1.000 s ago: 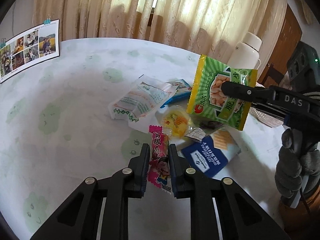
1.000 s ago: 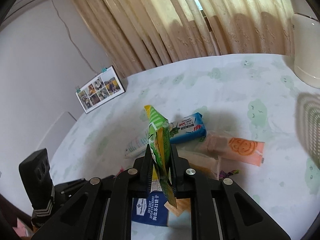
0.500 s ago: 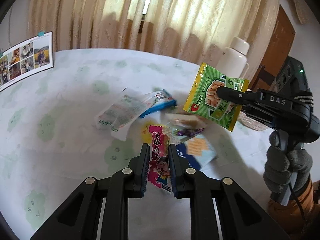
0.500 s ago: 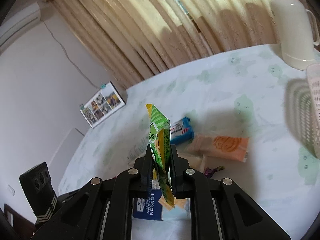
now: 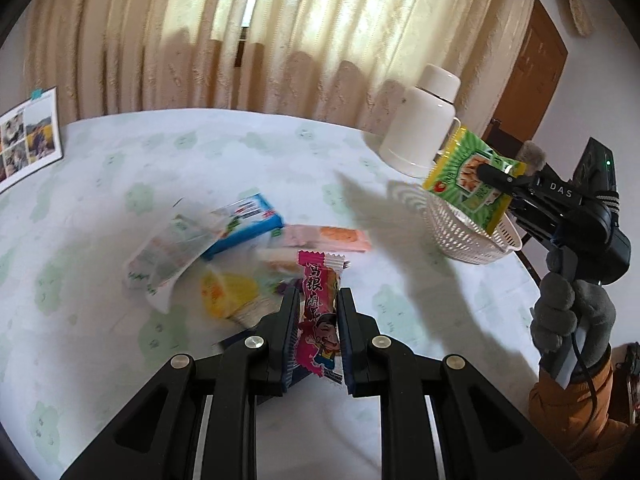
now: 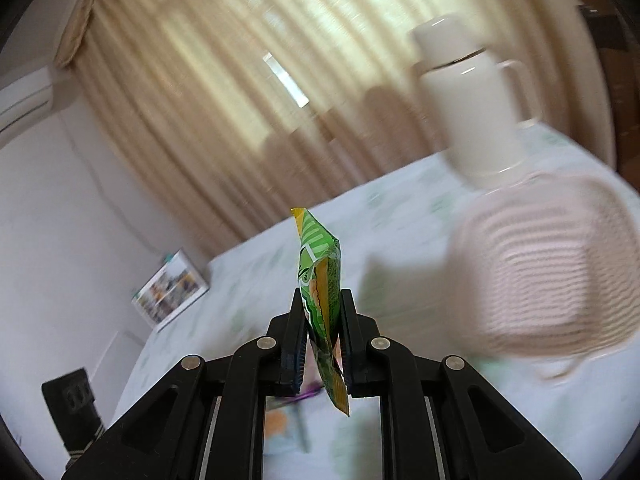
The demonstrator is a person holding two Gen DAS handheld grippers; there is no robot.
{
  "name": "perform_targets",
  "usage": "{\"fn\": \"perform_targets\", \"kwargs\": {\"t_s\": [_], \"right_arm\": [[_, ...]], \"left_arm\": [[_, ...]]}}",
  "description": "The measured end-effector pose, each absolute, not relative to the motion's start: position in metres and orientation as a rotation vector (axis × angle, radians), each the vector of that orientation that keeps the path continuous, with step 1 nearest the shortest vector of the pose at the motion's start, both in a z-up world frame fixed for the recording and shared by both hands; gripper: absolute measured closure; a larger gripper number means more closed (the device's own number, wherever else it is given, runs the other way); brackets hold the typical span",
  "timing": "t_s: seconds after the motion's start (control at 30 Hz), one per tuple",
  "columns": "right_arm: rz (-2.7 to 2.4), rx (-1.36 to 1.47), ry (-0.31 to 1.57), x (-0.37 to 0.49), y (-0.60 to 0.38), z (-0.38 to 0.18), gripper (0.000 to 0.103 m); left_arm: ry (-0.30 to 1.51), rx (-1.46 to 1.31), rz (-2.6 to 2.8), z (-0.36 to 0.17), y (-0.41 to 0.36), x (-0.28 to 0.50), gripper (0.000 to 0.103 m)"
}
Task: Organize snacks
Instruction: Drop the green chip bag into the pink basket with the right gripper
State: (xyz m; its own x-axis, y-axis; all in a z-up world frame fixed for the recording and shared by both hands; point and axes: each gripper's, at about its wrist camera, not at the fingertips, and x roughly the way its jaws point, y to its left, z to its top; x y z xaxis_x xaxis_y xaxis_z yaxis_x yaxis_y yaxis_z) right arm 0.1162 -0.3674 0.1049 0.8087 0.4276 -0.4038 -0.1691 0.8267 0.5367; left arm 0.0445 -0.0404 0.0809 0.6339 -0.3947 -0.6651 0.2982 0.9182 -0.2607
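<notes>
green packet (image 5: 470,182) now over basket (image 5: 460,236) | pinched in right claw (image 6: 322,312)

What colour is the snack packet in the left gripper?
Bright pink snack packet, with a cartoon face; clearest in the left wrist view.

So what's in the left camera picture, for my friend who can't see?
The left gripper pinches a pink candy above snacks on a table. The right gripper holds a green bag over a white basket.

Right gripper (image 6: 322,312) carried green packet (image 5: 470,178) over white basket (image 5: 460,236); left gripper (image 5: 318,310) lifted.
</notes>
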Motion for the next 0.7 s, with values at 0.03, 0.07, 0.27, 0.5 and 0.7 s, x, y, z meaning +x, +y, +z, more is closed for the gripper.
{"fn": "perform_targets", "kwargs": {"t_s": [0.03,0.07,0.27,0.5,0.7], "right_arm": [[0.31,0.509,0.533,0.115,-0.376,0.105,0.088],[0.283,0.512,0.523,0.114,-0.384,0.106,0.088],[0.124,0.543,0.498,0.115,-0.435,0.103,0.083],[0.023,0.6,0.448,0.11,-0.475,0.095,0.031],[-0.041,0.609,0.41,0.097,-0.499,0.087,0.031]], "left_arm": [[0.791,-0.124,-0.403,0.082,-0.045,0.045,0.087],[0.791,-0.118,-0.41,0.083,-0.05,0.046,0.087],[0.803,-0.075,-0.444,0.087,-0.085,0.053,0.087],[0.809,-0.026,-0.491,0.094,-0.127,0.064,0.087],[0.814,0.009,-0.541,0.099,-0.166,0.078,0.087]]}}
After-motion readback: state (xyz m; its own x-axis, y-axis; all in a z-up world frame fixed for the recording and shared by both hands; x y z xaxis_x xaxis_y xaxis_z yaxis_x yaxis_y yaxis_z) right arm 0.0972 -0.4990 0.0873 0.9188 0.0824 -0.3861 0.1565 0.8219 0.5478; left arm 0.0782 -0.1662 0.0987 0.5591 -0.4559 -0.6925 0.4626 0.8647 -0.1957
